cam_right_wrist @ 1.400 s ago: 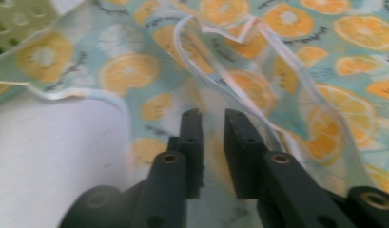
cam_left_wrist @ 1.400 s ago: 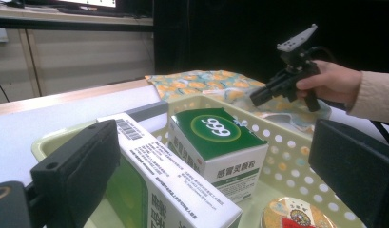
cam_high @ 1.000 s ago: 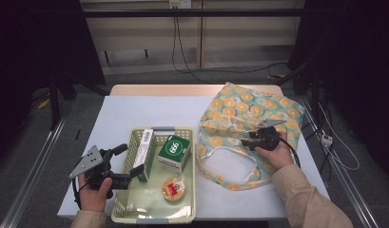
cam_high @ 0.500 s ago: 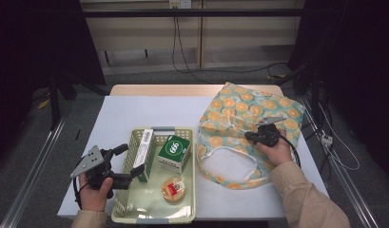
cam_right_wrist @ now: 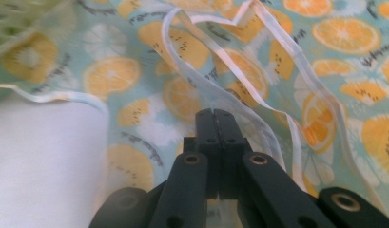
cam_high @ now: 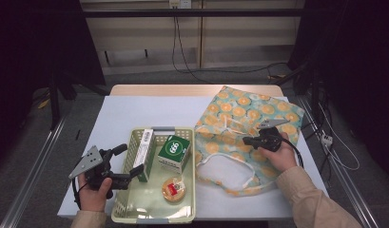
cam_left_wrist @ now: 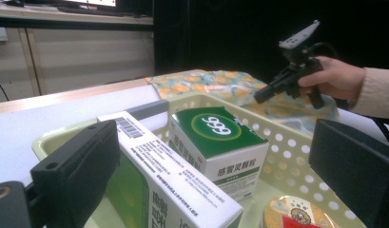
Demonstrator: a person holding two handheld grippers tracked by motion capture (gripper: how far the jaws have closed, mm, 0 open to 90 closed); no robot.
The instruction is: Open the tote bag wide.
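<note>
We are holding the left gripper (cam_high: 135, 172) wide open around the long white box (cam_high: 145, 148) at the left wall of the basket (cam_high: 154, 219). Our right gripper (cam_high: 247, 141) is pressing its jaws together on the white handle (cam_right_wrist: 258, 118) of the orange-print bag (cam_high: 258, 107), lying on the white table (cam_high: 135, 109) just beside the basket.

The left gripper (cam_high: 135, 172) is held in the left hand (cam_high: 94, 192) at the 7 o'clock area of the high view, its jaws spread wide apart and pointing toward 3 o'clock. The right gripper (cam_high: 246, 141) is held in the right hand (cam_high: 277, 153) at the 4 o'clock area, pointing toward 9 o'clock; in the right gripper view its jaws are pressed flat against each other. The right forearm, in a light sleeve, enters from the 5 o'clock corner.
</note>
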